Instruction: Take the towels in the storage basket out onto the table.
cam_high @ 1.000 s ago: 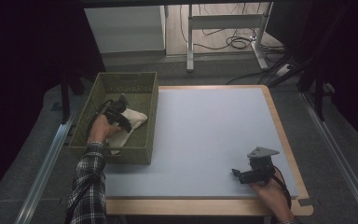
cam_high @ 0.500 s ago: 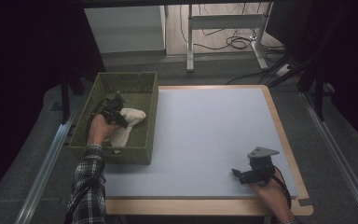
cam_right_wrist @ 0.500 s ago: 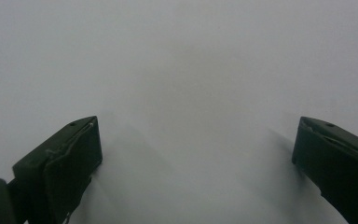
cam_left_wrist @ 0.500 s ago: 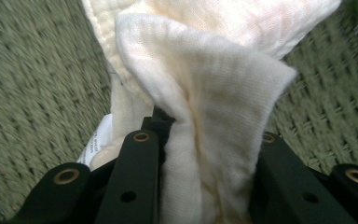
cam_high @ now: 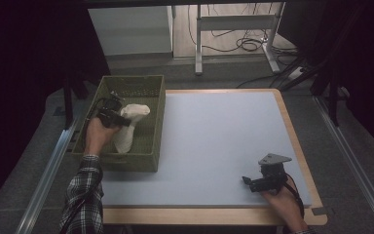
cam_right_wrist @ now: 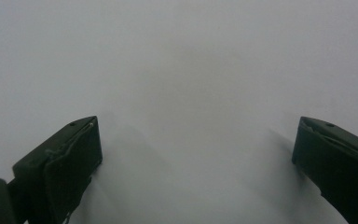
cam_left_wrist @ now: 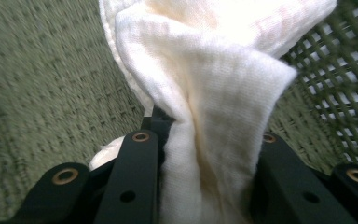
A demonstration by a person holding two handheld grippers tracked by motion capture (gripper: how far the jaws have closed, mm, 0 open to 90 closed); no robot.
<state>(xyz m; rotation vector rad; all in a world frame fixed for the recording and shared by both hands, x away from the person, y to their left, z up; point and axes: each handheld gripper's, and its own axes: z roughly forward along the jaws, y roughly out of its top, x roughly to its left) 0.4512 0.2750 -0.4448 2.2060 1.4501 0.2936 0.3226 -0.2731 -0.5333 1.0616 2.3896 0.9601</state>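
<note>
Cloth (cam_high: 126, 127), pinched by the left gripper (cam_high: 113, 118), hangs inside the basket (cam_high: 126, 161), seemingly not yet out; right gripper (cam_high: 254, 183) rests spread.

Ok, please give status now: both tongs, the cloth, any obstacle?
Left tongs shut on white cloth, inside green basket. Right tongs open, empty, low over table. No obstacle seen.

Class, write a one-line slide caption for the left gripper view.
Left gripper jaws clamp a cream cloth inside the green basket.
</note>
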